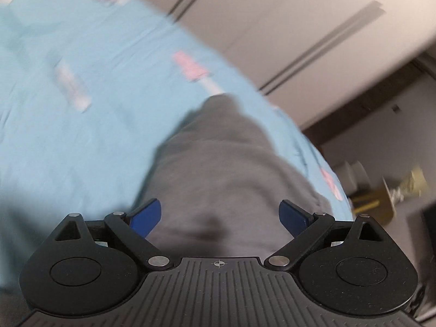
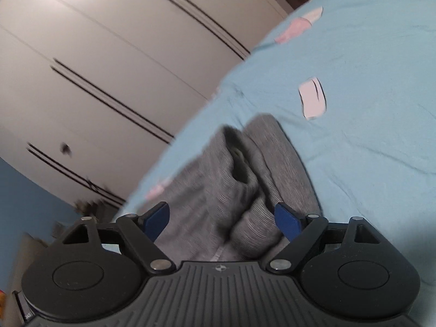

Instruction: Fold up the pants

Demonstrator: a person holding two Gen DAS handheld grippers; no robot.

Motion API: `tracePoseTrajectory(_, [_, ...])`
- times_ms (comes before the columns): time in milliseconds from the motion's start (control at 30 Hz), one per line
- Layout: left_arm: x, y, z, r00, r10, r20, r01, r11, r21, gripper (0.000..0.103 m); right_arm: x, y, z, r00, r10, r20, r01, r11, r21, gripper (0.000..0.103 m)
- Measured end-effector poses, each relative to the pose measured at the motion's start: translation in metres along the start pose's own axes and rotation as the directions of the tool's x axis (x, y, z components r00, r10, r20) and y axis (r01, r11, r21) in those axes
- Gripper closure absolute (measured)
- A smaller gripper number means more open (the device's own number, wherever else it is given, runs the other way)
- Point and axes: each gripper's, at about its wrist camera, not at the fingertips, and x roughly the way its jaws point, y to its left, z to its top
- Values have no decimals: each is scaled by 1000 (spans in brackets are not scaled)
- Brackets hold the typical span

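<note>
Your grey pants (image 2: 239,179) are bunched up lengthwise on the light blue bedsheet (image 2: 368,95), ribbed knit, folds overlapping. Your left gripper (image 1: 220,218) and right gripper (image 2: 222,219) both have fingers spread, gripping nothing.

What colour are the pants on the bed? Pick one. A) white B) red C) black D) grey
D: the pants are grey knit, lying on the light blue sheet.
</note>
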Motion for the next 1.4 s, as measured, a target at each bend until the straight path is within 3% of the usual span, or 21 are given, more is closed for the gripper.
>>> tracePoseTrajectory(67, [4, 13, 4, 1000, -17, -18, 15, 995, -101, 5, -2, 0, 3, 999, -33, 33, 33, 999, 5, 31])
tracePoseTrajectory(167, [3, 26, 3, 1000, 13, -25, -16, 992, -124, 4, -6, 2, 6, 997, -22, 75, 21, 1000, 14, 53])
tracePoseTrajectory(333, [-2, 22, -3, 998, 51, -29, -53, 997, -60, 3, 1, 11, 2, 1000, -3, 26, 3, 1000, 0, 58])
tracePoseTrajectory(467, [6, 23, -4, 998, 60, -28, -61, 997, -42, 3, 21, 5, 4, 1000, -7, -6, 7, 997, 76, 48])
tracePoseTrajectory(567, [4, 21, -3, 998, 63, -30, -64, 997, -44, 3, 33, 6, 7, 1000, -25, -9, 26, 994, 102, 48])
tracePoseTrajectory(633, [3, 22, -4, 998, 62, -32, -63, 997, -47, 3, 40, 7, 6, 998, -66, -5, 66, 993, 96, 70])
tracePoseTrajectory(733, [3, 24, -3, 998, 54, -39, -56, 997, -58, 3, 32, 15, 2, 997, -80, 22, 79, 995, 58, 79])
tracePoseTrajectory(800, [2, 27, -4, 998, 49, -43, -52, 996, -75, 3, 10, 20, 4, 997, -14, 78, 6, 995, 99, 83])
tracePoseTrajectory(933, [4, 31, -3, 998, 37, -52, -42, 994, -98, 3, -30, -1, 0, 986, 101, 132, -133, 955, 266, 83])
tracePoseTrajectory(967, [5, 31, -3, 998, 41, -55, -46, 994, -101, 3, -31, -7, -5, 990, 76, 119, -105, 959, 263, 83])
tracePoseTrajectory(1033, [8, 32, -2, 997, 43, -64, -50, 993, -107, 3, -15, -21, -16, 997, -82, 14, 77, 970, 230, 83])
tracePoseTrajectory(1067, [8, 33, -2, 997, 44, -68, -52, 993, -107, 3, -8, -27, -19, 993, -115, -20, 117, 966, 232, 82])
tracePoseTrajectory(1167, [6, 33, 0, 996, 42, -77, -50, 993, -110, 3, -10, -20, -12, 992, -129, -10, 128, 970, 204, 76])
tracePoseTrajectory(1267, [8, 32, 2, 994, 47, -99, -55, 995, -81, 3, -15, -1, -12, 972, -236, 12, 234, 969, 74, 51])
tracePoseTrajectory(1400, [13, 23, 1, 990, 84, -113, -86, 996, -16, 2, -31, 5, -8, 954, -287, 91, 281, 957, 76, 49])
